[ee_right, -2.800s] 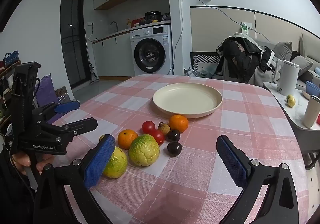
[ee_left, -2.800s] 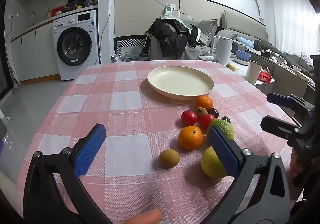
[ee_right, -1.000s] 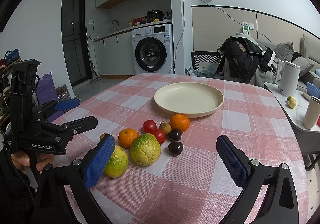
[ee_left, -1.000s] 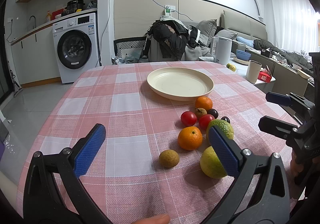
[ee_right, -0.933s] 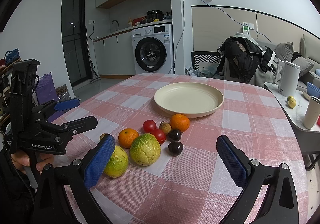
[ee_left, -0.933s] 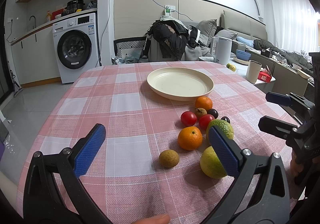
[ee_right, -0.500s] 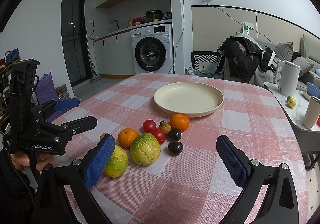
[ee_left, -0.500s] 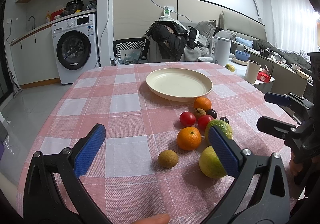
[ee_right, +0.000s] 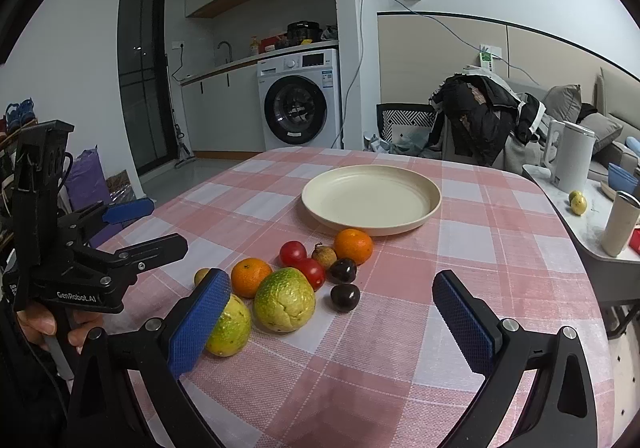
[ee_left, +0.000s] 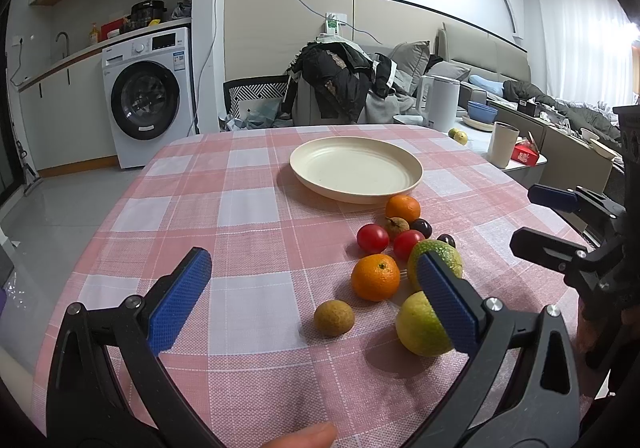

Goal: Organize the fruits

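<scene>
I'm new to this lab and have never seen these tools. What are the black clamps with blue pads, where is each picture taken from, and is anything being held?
There is no robot here: a person holds a hand-operated clamp in each hand. Each picture comes from a fisheye camera on one clamp, looking along its two blue-padded fingers. The left gripper and the right gripper are both open and hold nothing. In the right camera's view, a hand grips the other clamp's handle. On the checked tablecloth sits an empty cream plate. Near it lie loose fruits: two oranges, two tomatoes, two green-yellow citrus fruits, dark plums and small brown fruits.

Black grippers, blue-padded fingers [ee_left: 182, 302]
</scene>
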Action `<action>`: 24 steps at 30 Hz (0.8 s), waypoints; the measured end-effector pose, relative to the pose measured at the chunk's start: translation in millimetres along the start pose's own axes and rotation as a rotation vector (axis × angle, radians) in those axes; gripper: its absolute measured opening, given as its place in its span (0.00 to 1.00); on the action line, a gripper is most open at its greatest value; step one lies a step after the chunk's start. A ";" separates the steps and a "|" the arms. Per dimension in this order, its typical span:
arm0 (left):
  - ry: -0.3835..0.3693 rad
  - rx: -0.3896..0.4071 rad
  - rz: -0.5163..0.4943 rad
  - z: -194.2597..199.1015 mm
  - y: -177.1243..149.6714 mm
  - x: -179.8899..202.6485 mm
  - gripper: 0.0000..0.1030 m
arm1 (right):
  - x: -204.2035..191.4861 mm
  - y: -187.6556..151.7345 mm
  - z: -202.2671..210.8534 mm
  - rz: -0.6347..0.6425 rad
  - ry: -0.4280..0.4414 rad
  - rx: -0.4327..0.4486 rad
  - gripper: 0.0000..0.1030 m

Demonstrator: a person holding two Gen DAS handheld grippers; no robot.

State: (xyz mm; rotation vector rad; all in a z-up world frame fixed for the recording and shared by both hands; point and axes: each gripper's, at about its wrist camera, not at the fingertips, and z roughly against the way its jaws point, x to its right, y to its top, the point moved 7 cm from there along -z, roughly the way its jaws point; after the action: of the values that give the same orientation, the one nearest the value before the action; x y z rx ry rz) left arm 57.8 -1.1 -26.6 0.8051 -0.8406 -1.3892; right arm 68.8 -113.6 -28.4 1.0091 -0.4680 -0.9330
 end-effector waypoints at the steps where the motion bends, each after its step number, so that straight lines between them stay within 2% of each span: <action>1: -0.001 0.001 0.000 0.0 0.0 0.0 0.99 | 1.2 -0.5 -0.1 -0.003 -0.007 -0.004 1.00; 10: 0.009 -0.010 -0.004 -0.7 0.3 0.2 0.99 | 3.9 -1.1 -4.0 -0.005 -0.039 -0.026 1.00; 16: -0.010 -0.027 0.007 -6.5 -0.8 -2.6 0.99 | 3.5 -2.6 -8.9 0.002 -0.053 -0.054 1.00; 22: -0.014 -0.076 -0.015 -16.3 -5.2 -5.0 0.99 | 1.8 -7.6 -22.3 -0.039 0.001 -0.136 0.99; 24: -0.001 -0.087 -0.018 -18.7 -6.5 -8.5 0.99 | 1.7 -9.6 -27.7 -0.058 0.015 -0.170 0.94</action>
State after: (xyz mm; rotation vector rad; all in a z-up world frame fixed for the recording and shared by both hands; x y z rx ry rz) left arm 70.9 7.0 -41.6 0.7463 -0.7701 -1.4325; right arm 85.2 -103.1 -50.4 0.8783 -0.3426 -0.9988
